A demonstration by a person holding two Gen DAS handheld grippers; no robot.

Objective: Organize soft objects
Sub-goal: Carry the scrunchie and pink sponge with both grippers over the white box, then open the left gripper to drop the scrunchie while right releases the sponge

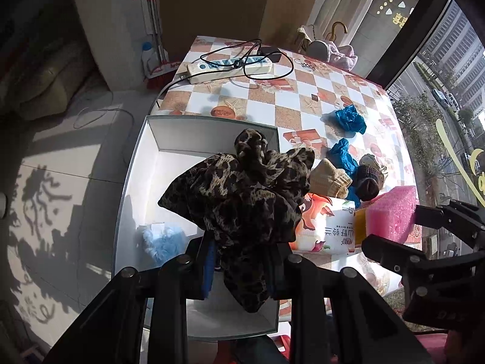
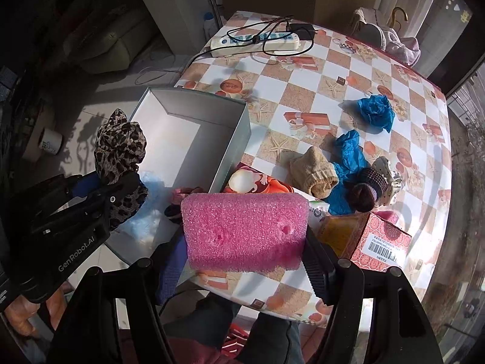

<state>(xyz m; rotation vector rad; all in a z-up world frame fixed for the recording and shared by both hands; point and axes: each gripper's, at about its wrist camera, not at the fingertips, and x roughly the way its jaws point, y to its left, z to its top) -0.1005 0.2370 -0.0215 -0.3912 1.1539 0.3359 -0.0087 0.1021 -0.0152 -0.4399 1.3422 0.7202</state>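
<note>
My left gripper (image 1: 242,261) is shut on a leopard-print scarf (image 1: 242,200) and holds it above the open white box (image 1: 169,139); the scarf also shows in the right wrist view (image 2: 121,148). A light blue fluffy item (image 1: 163,239) lies in the box. My right gripper (image 2: 245,251) is shut on a pink foam block (image 2: 245,230), held just right of the box (image 2: 212,112). On the table lie a beige sock (image 2: 315,173), blue plastic pieces (image 2: 376,110), and a dark knitted item (image 2: 366,191).
A tissue pack (image 2: 260,182) and a red patterned carton (image 2: 379,242) lie near the table's front edge. A power strip with cables (image 2: 257,42) lies at the far side. A chair with pink clothing (image 2: 394,42) stands behind the checkered table (image 2: 303,91).
</note>
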